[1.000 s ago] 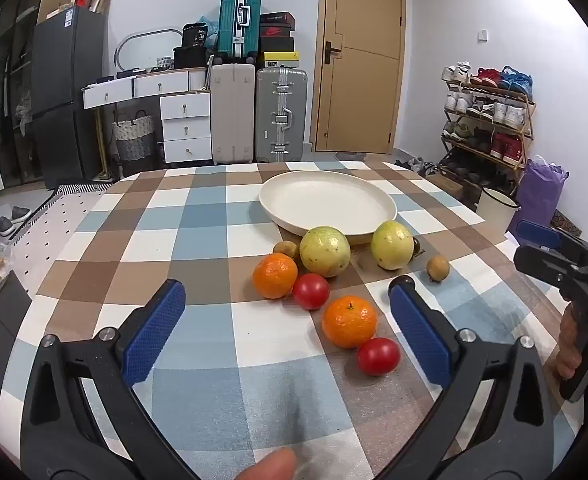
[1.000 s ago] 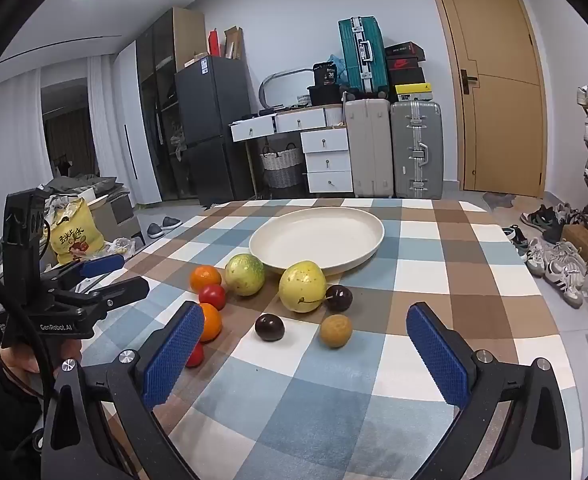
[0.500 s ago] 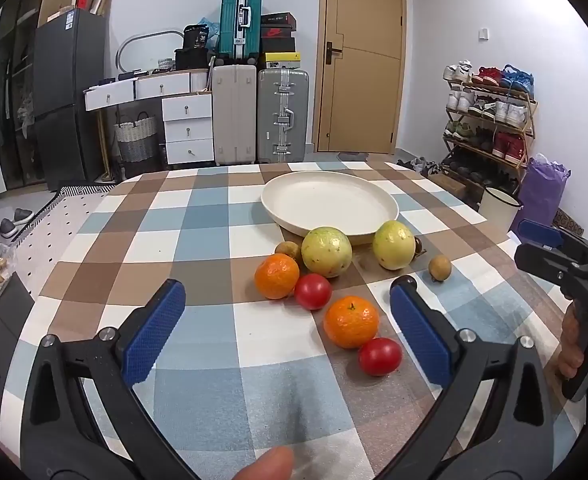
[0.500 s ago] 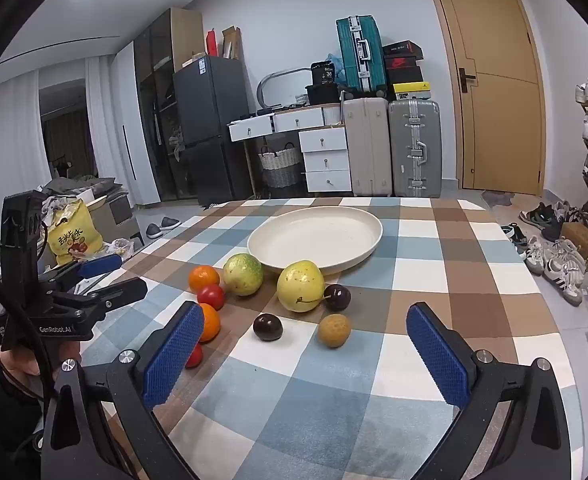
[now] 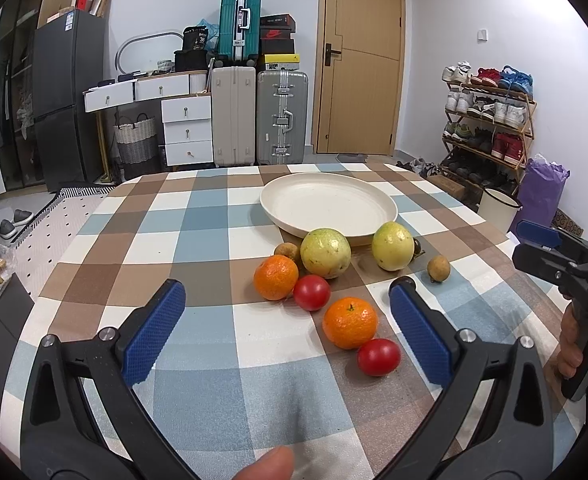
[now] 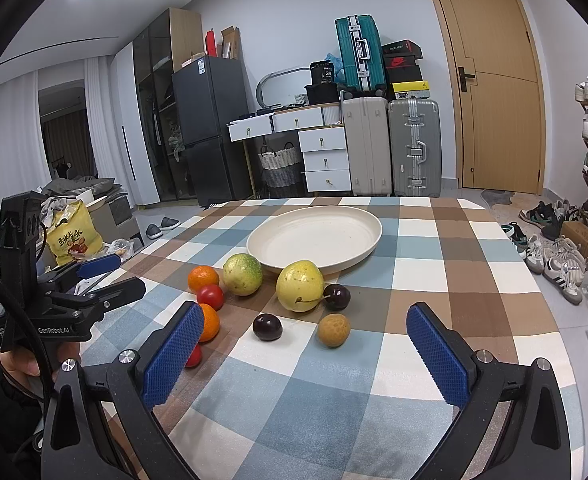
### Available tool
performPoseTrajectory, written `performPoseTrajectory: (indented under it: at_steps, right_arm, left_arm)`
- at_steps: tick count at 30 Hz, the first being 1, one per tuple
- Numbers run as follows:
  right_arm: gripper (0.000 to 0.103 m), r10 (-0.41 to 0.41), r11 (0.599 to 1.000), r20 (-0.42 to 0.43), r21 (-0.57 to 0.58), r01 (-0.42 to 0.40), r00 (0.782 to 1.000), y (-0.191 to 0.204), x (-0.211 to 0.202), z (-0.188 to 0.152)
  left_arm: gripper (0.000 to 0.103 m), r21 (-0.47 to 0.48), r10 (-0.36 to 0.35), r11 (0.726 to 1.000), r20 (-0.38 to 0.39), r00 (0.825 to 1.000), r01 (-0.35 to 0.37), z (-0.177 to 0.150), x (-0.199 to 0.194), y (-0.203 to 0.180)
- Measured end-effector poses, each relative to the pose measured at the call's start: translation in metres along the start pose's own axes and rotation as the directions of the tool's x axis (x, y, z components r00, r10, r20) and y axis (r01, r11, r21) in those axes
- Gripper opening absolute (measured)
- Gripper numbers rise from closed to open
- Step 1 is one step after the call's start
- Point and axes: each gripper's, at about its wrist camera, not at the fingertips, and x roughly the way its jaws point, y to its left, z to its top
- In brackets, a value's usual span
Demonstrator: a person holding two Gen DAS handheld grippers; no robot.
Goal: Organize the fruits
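An empty cream plate [image 5: 327,206] [image 6: 313,236] sits mid-table. In front of it lie two yellow-green round fruits [image 5: 325,253] [image 5: 392,246], two oranges [image 5: 275,277] [image 5: 349,322], two red tomatoes [image 5: 311,292] [image 5: 378,357], small brown fruits [image 5: 438,268] [image 6: 333,329] and dark plums [image 6: 267,327] [image 6: 336,297]. My left gripper [image 5: 286,300] is open and empty, just short of the oranges. My right gripper [image 6: 301,322] is open and empty, near the plum and brown fruit. Each gripper shows in the other's view [image 5: 549,248] [image 6: 94,276].
The table has a checked blue, brown and white cloth [image 5: 198,220]. Suitcases [image 5: 282,116], drawers and a door stand behind. A shoe rack [image 5: 489,120] is at the right, a yellow bag [image 6: 72,236] on the floor at the left.
The left gripper view has shifted slightly; the fruit sits a touch nearer. Both grippers stay open. No fruit has moved.
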Motion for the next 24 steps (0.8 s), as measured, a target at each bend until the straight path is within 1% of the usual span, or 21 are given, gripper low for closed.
performPoseTrajectory:
  at_steps: [6, 14, 18, 21, 24]
  right_arm:
    - [0.103, -0.005, 1.0, 0.0, 0.0, 0.005, 1.0, 0.0, 0.0, 0.0]
    - [0.103, -0.028, 0.999, -0.003, 0.023, 0.028, 1.0, -0.004, -0.006, -0.001]
    - [0.103, -0.041, 0.999, -0.016, 0.03, 0.041, 0.999, -0.007, 0.004, 0.001]
    - [0.103, -0.05, 0.997, -0.028, 0.055, 0.051, 0.998, -0.012, 0.005, 0.001]
    - [0.103, -0.083, 0.994, -0.062, 0.069, 0.087, 0.995, -0.015, 0.011, 0.0]
  left_arm:
    - [0.102, -0.007, 0.009, 1.0, 0.006, 1.0, -0.009, 0.0, -0.003, 0.001]
    - [0.102, 0.009, 0.005, 1.0, 0.005, 1.0, -0.005, 0.0, -0.002, 0.001]
    - [0.102, 0.017, 0.001, 1.0, -0.001, 1.0, -0.001, -0.001, 0.0, 0.0]
    - [0.102, 0.019, 0.013, 1.0, -0.003, 1.0, -0.013, -0.001, 0.001, 0.0]
    - [0.102, 0.022, 0.019, 1.0, -0.003, 1.0, -0.019, -0.001, 0.0, -0.002]
